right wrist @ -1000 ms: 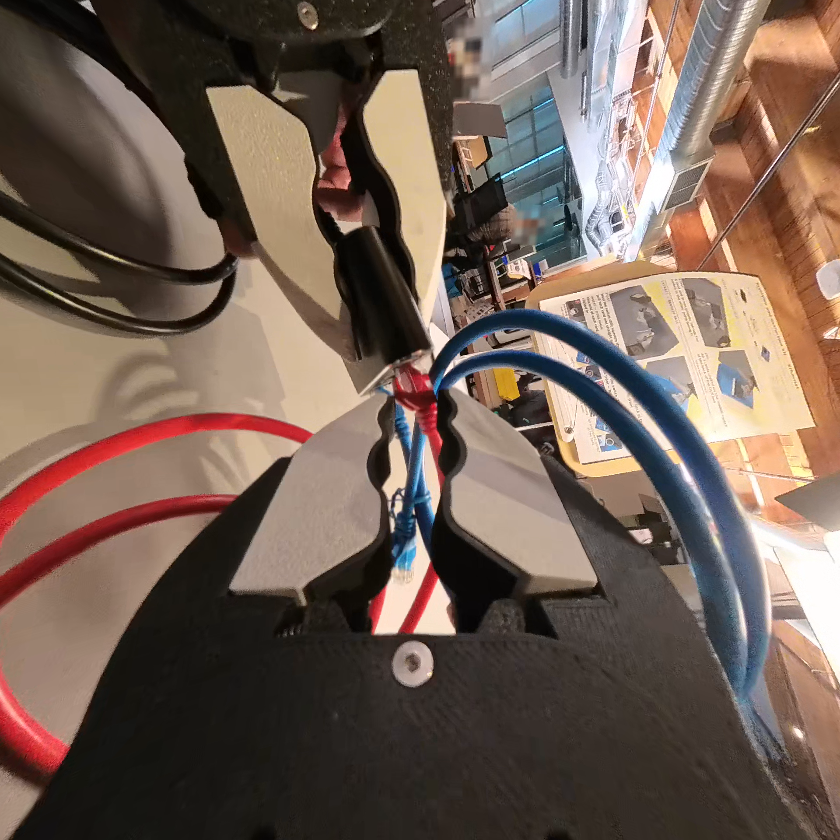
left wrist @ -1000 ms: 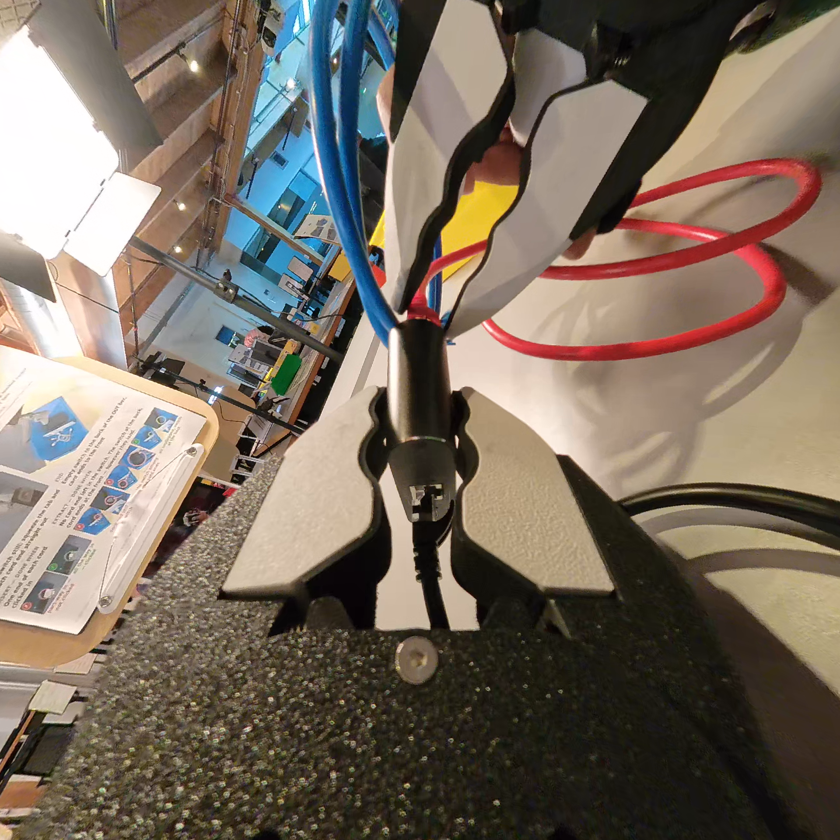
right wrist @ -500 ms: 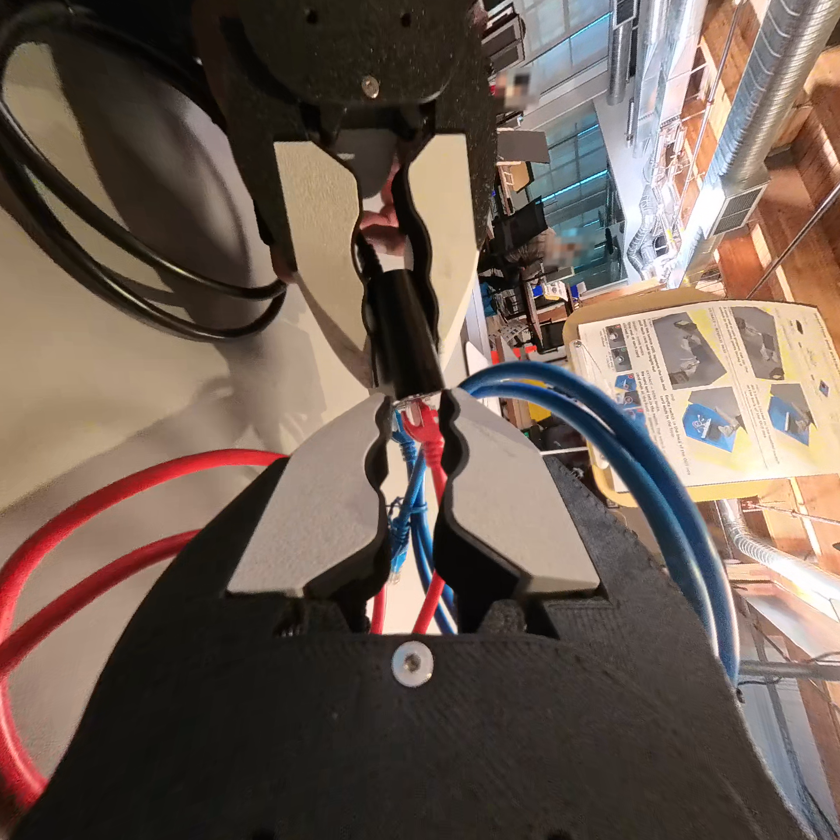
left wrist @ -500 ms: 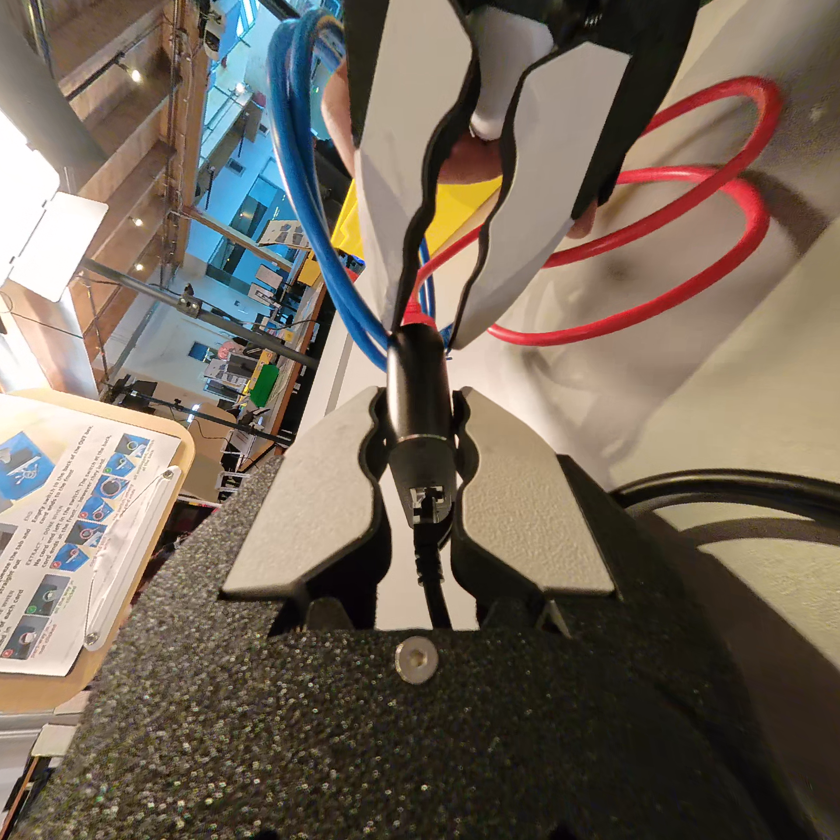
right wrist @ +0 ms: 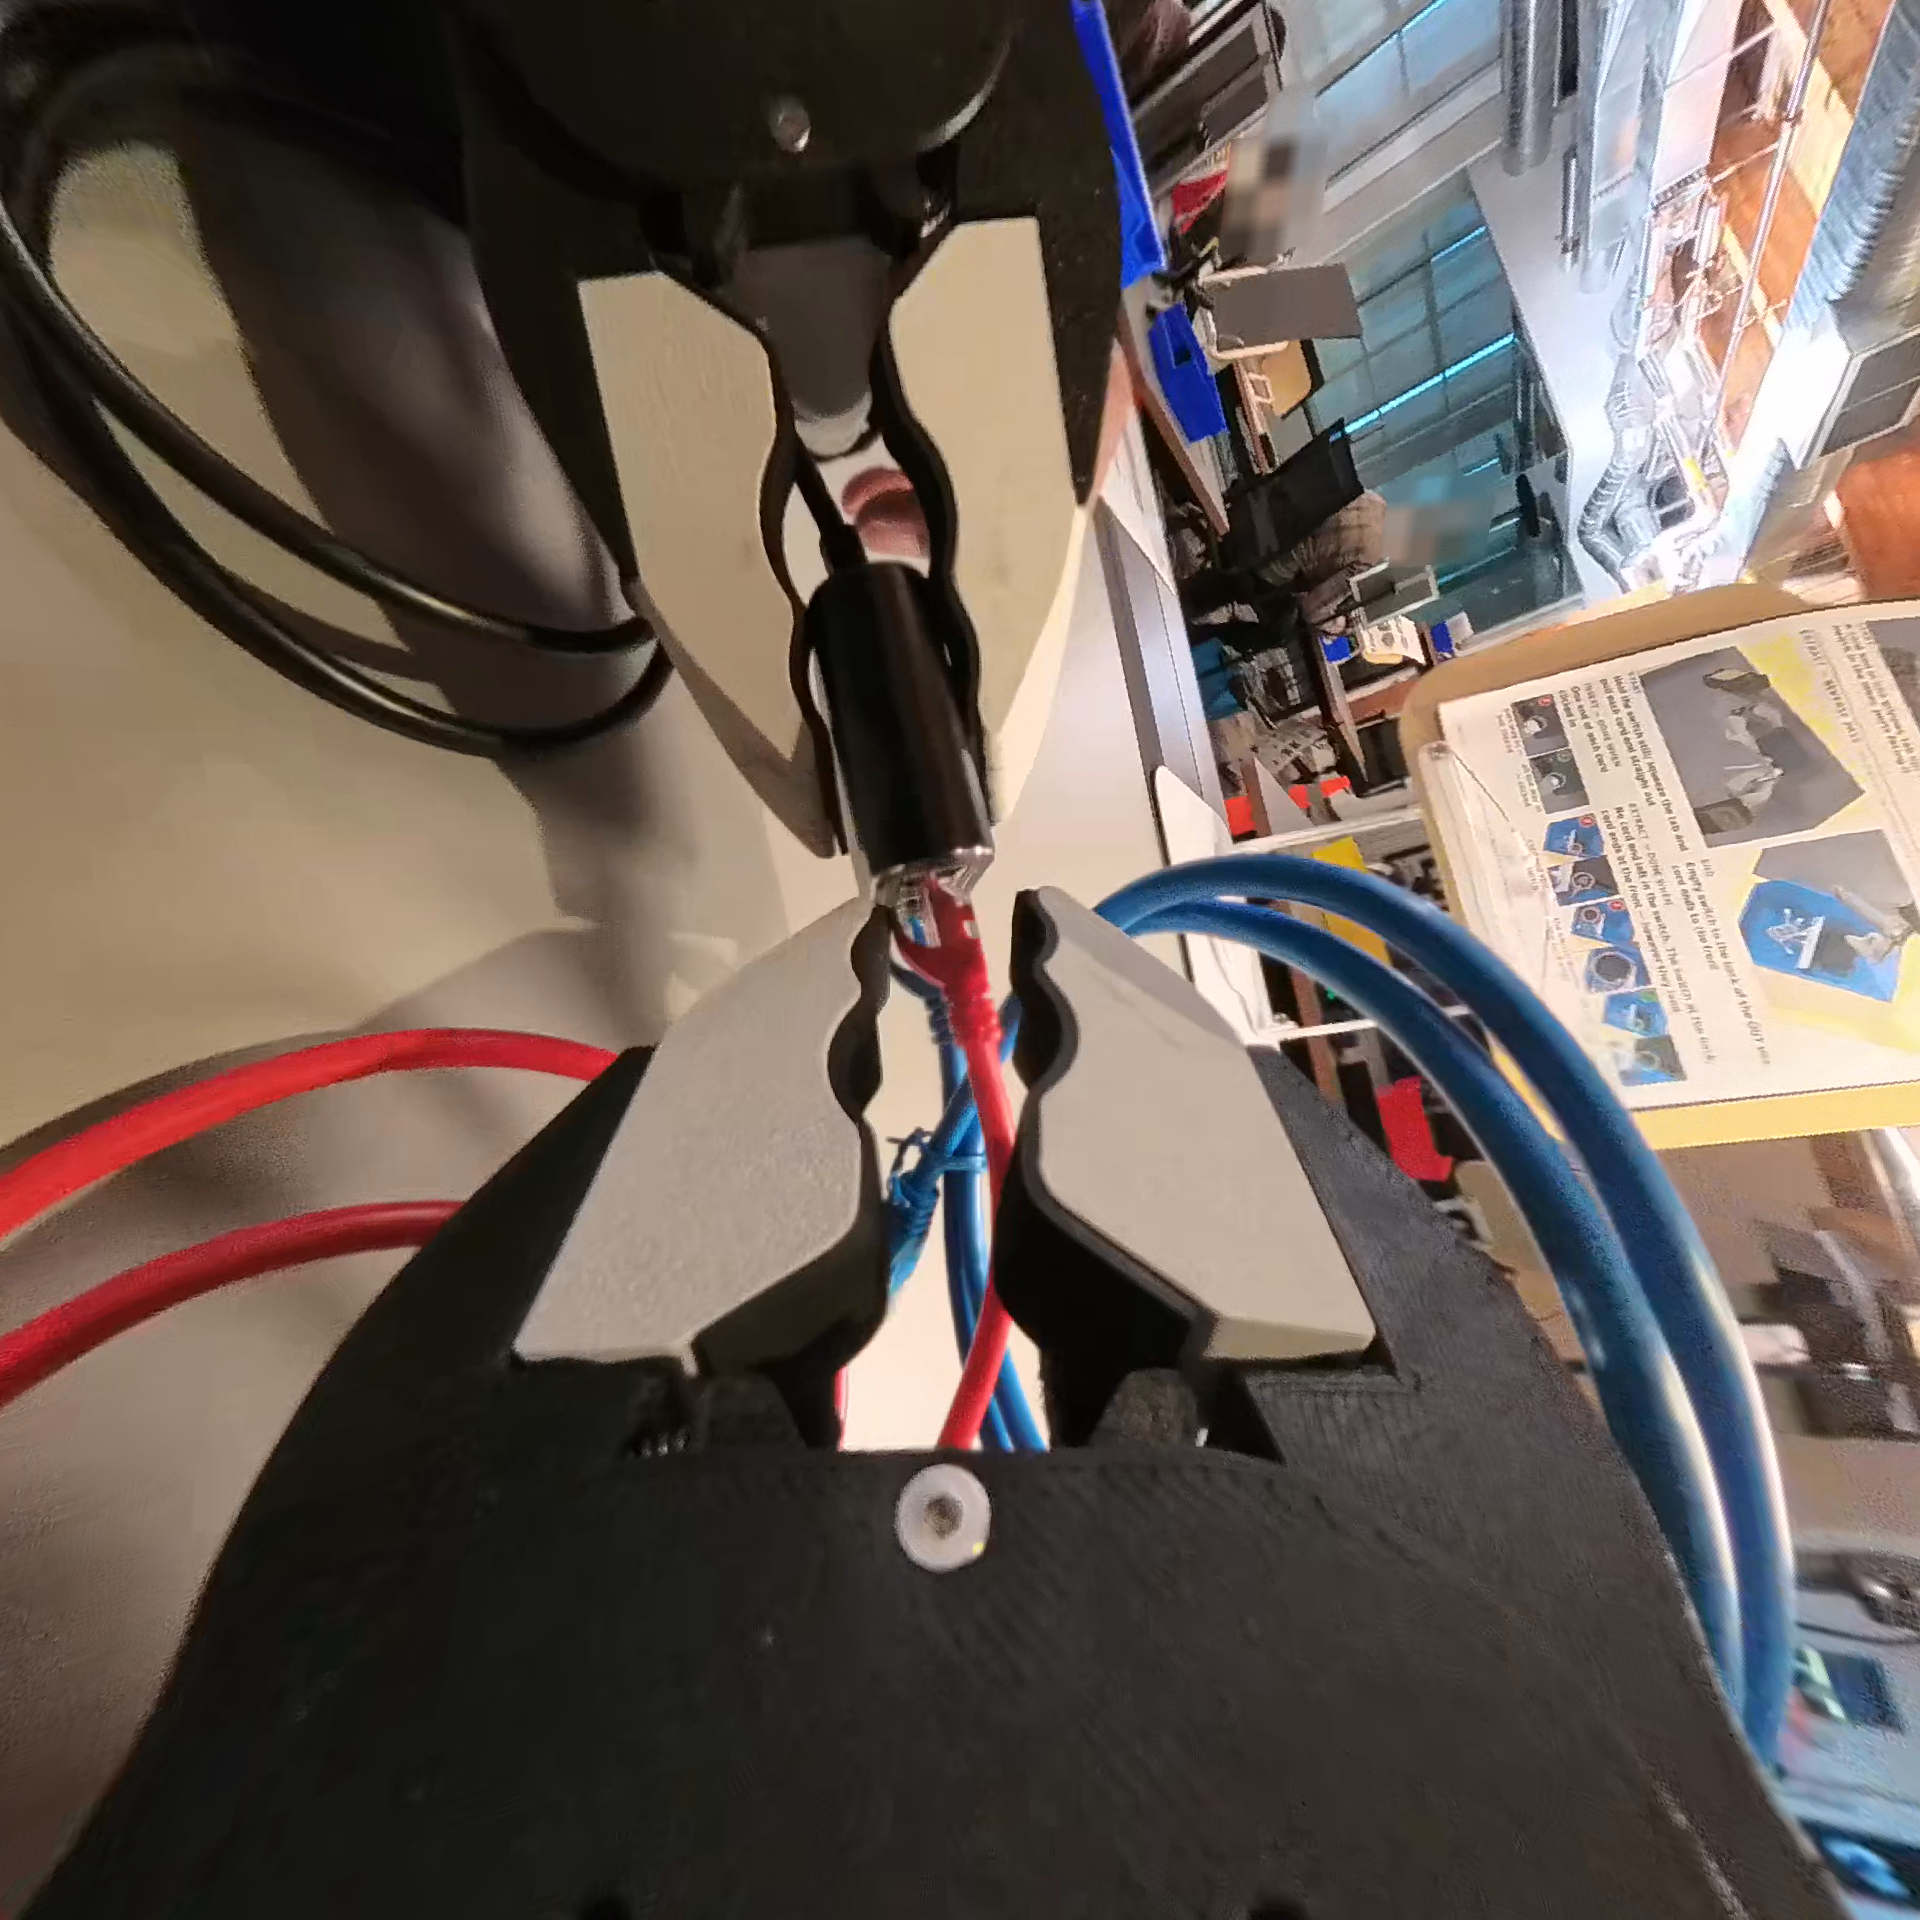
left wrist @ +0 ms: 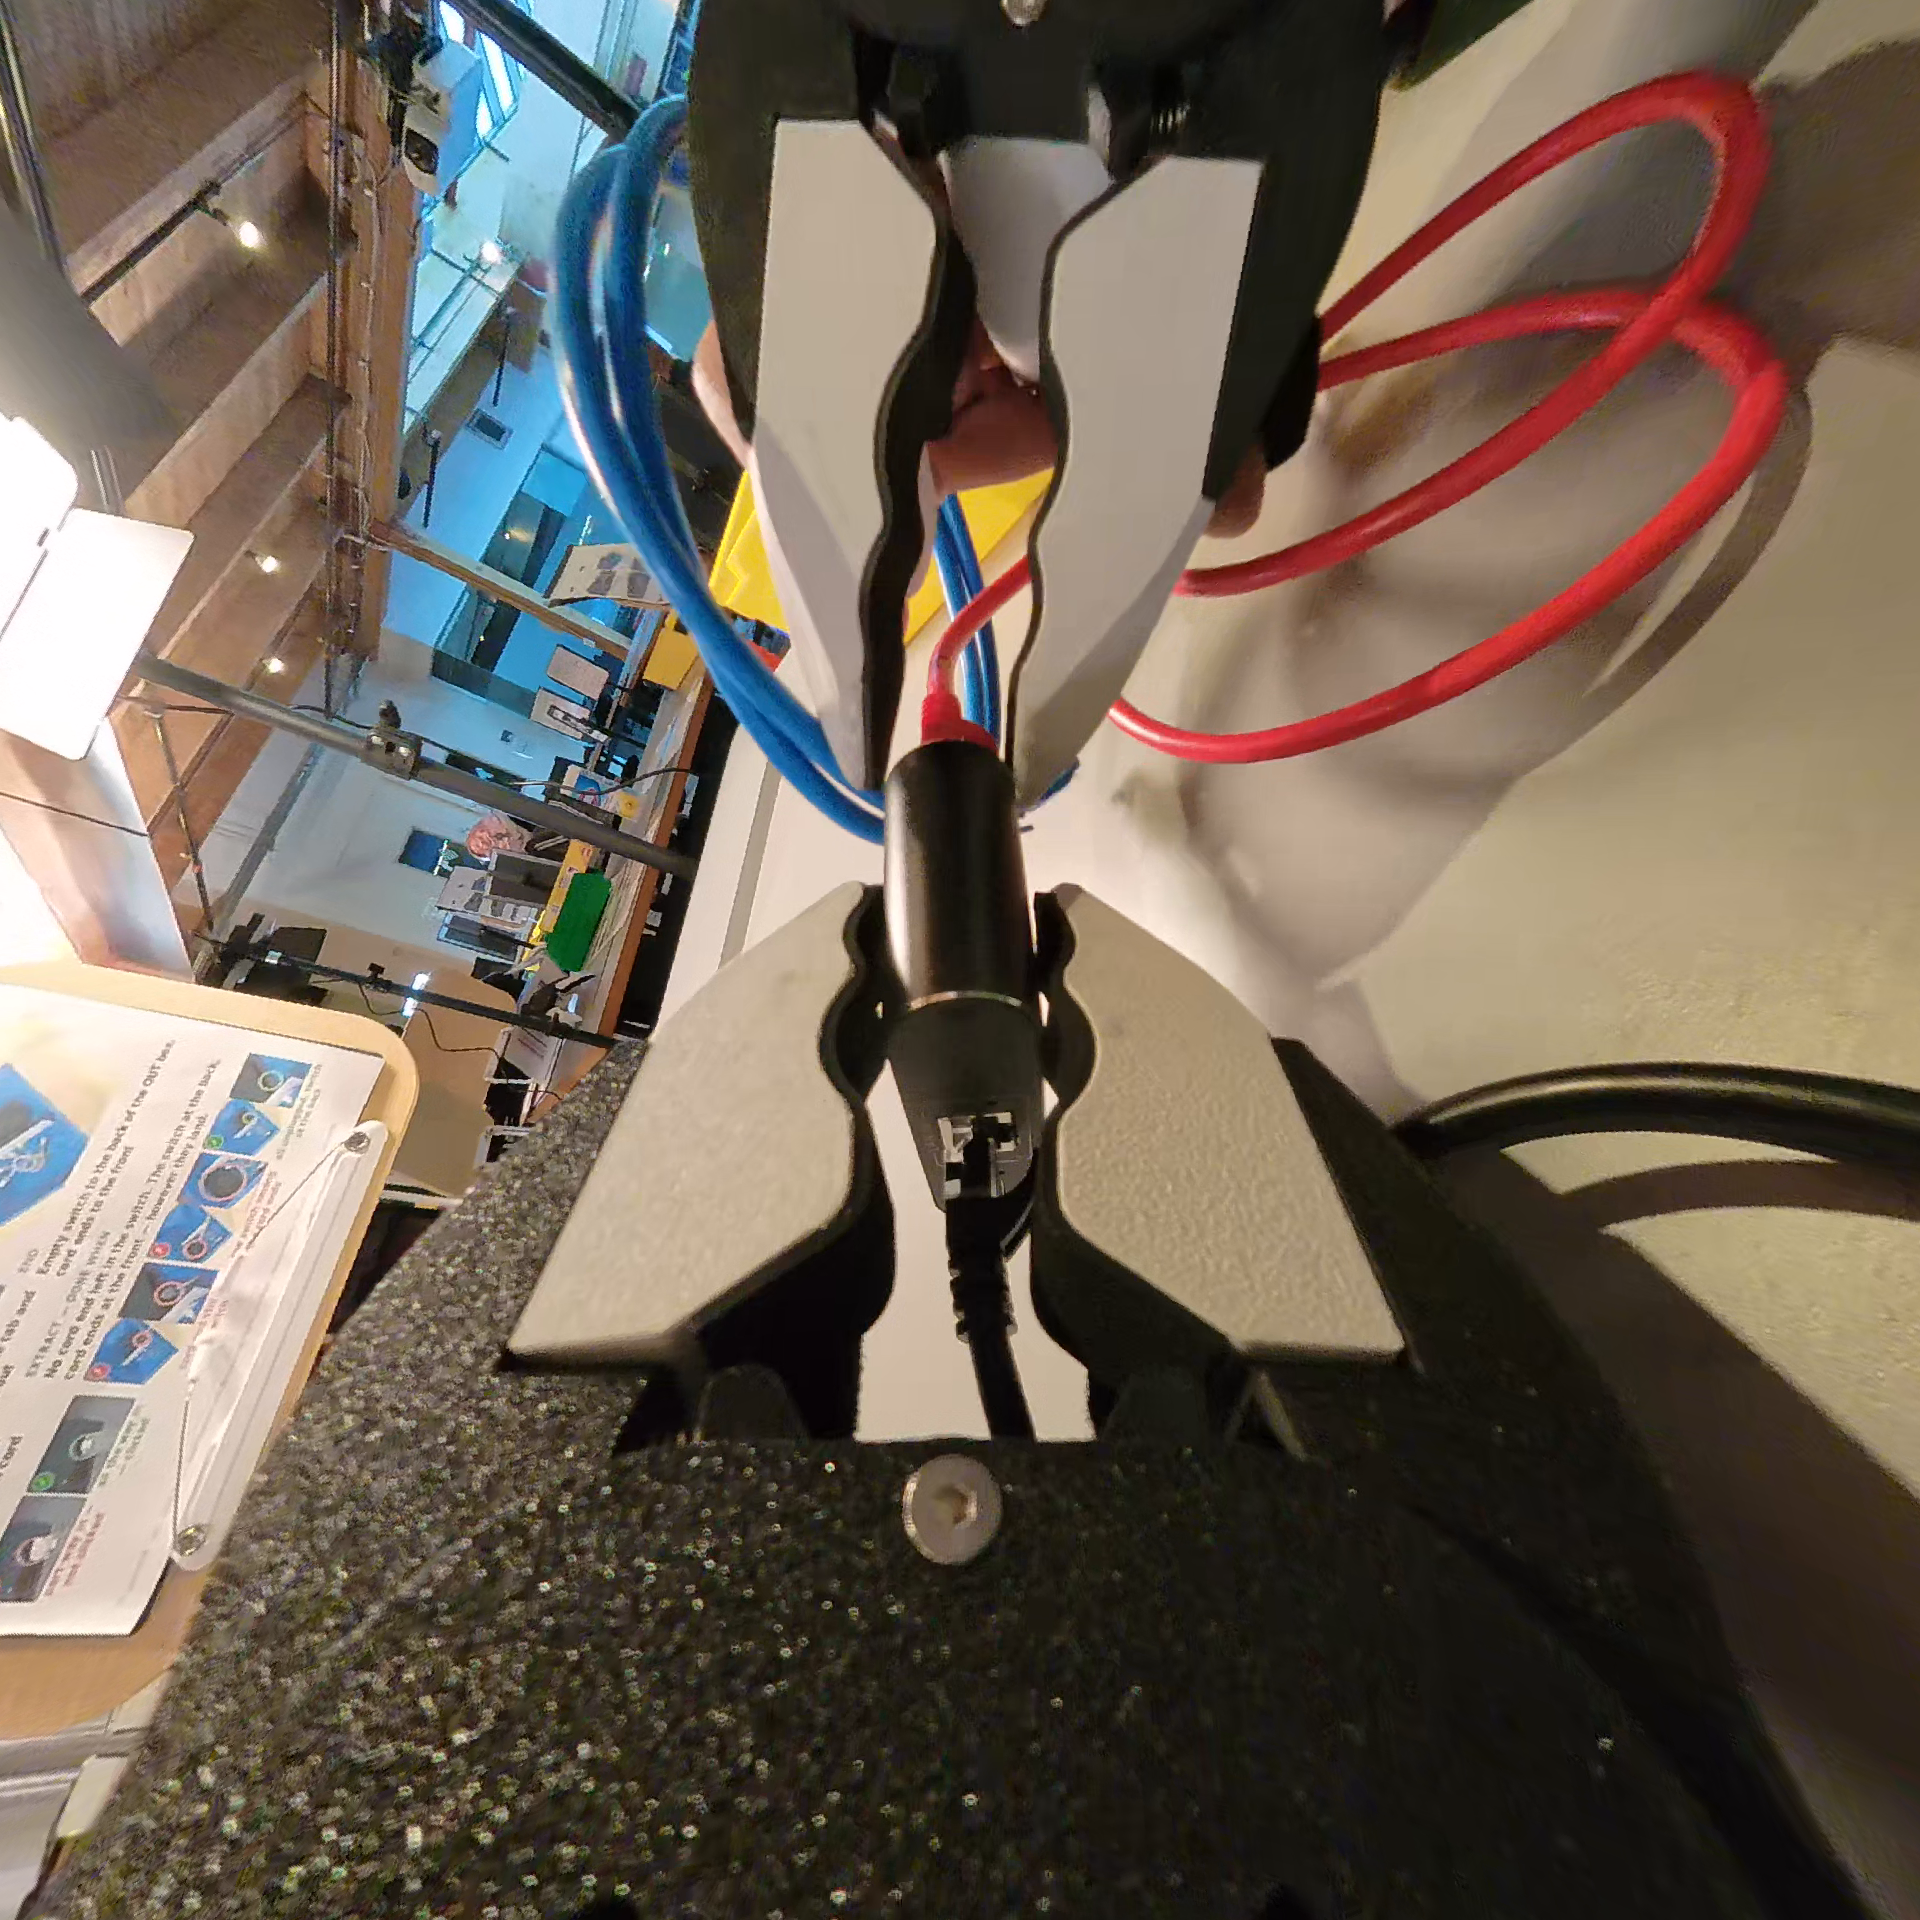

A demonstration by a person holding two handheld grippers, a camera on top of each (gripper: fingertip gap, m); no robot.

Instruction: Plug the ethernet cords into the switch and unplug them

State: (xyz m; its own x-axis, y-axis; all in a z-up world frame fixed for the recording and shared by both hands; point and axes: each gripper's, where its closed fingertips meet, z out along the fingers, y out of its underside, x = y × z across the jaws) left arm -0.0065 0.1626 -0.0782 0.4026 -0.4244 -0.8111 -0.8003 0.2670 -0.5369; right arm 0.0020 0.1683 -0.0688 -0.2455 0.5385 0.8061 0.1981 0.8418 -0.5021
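At centre frame, the left hand-held gripper is pinching the black cylindrical switch, steadying it; the right hand-held gripper, jaws spread, is flanking the red ethernet cord plug, seemingly aligning it.

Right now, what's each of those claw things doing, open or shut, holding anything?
Left gripper: jaws shut on the black switch.
Right gripper: jaws parted around the red cord, not clamping it.

We note a pale tabletop, a printed instruction sheet on a wooden board beyond the tabletop's edge, a yellow bin behind it, a bright light panel above the sheet.
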